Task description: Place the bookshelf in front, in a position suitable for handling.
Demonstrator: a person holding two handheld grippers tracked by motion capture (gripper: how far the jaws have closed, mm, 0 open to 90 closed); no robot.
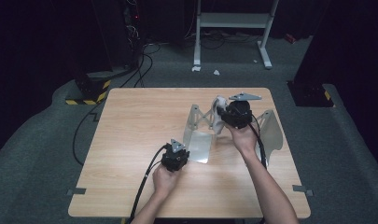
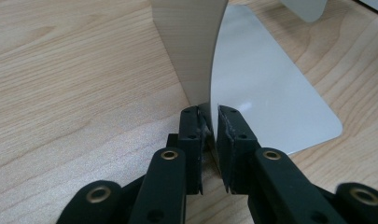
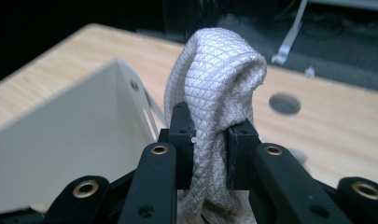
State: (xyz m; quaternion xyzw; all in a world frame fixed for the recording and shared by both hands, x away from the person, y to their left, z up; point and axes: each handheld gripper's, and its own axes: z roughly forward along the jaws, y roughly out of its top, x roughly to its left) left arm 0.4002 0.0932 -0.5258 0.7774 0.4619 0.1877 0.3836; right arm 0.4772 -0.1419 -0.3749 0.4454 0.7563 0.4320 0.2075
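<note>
Apparently midway: left gripper (image 2: 210,128) fingers clamp the metal rack (image 1: 198,142); right gripper (image 3: 210,135) fingers grip folded white cloth (image 3: 214,88) above it, not yet placed.

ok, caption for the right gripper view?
Right tongs shut on a folded white quilted cloth, beside a grey metal stand.

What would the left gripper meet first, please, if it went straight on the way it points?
The left gripper is already shut on the bookend; going on, it would likely push along its upright plate, with bare table beside.
</note>
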